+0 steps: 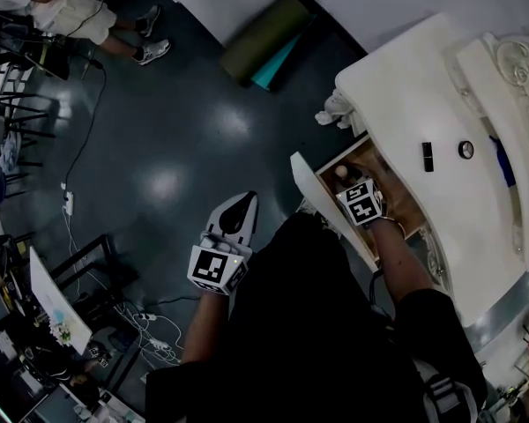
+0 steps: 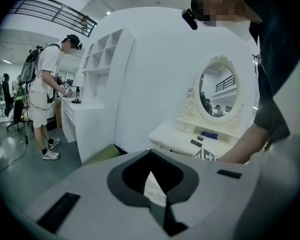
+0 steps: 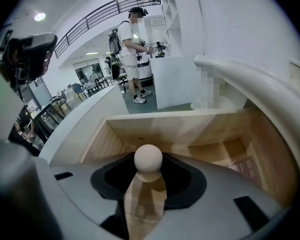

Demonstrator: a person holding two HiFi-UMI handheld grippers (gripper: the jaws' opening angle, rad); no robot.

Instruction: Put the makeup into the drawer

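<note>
Right gripper (image 1: 351, 187) fingers clamp makeup bottle (image 3: 148, 160), pale ball cap, tan body, at drawer (image 3: 190, 126); left gripper (image 2: 151, 176) fingers closed, empty.

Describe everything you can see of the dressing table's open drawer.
The drawer is pulled out of the white dressing table. Its front panel is white; inside it looks like pale bare wood, with small compartments at one end. The right gripper points down into it, gripping a ball-capped bottle; whether that touches the drawer cannot be told.
</note>
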